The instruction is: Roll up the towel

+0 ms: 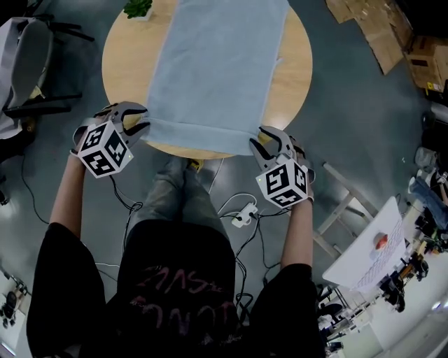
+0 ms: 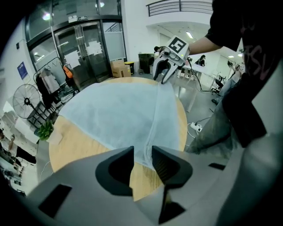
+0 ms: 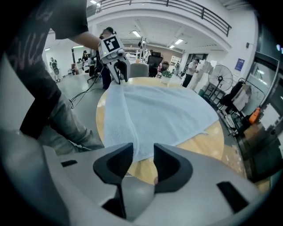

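The top edge cuts off the far rim of the table (image 1: 294,70), the far end of the towel (image 1: 217,63) on it, and the plant (image 1: 138,8) at its left.

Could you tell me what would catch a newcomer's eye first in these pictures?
A pale blue towel lies spread flat over the round wooden table. The left gripper and right gripper sit at its two near corners, jaws apart around the hem.
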Tool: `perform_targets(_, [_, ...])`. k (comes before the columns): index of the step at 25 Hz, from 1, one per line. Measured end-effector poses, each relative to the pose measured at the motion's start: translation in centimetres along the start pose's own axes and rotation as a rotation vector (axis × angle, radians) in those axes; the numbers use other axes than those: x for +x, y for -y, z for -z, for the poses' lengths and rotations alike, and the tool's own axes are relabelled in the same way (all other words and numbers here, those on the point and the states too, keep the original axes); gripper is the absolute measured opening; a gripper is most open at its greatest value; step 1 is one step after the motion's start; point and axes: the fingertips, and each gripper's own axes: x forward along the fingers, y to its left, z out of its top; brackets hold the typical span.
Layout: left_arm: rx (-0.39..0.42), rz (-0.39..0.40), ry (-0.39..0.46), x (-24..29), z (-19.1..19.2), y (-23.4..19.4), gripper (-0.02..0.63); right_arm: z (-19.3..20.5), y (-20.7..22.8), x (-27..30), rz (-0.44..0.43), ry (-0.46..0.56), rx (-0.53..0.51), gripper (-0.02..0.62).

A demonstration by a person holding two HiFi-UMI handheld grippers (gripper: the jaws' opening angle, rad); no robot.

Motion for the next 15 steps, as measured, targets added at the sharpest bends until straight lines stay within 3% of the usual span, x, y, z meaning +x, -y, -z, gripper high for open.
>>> perform_targets(8, [-0.03, -0.077, 0.074, -4.3, -1.3, 0.0, 0.141, -2.3, -1.8, -4.4, 0.084, 0.079, -0.013, 0.143])
perform_targets(15, [-0.161, -0.098, 0.098, -1.0, 0.1, -2.1, 0.137, 0.2, 0.9, -0.5, 0.146, 0.064, 0.14, 0.117])
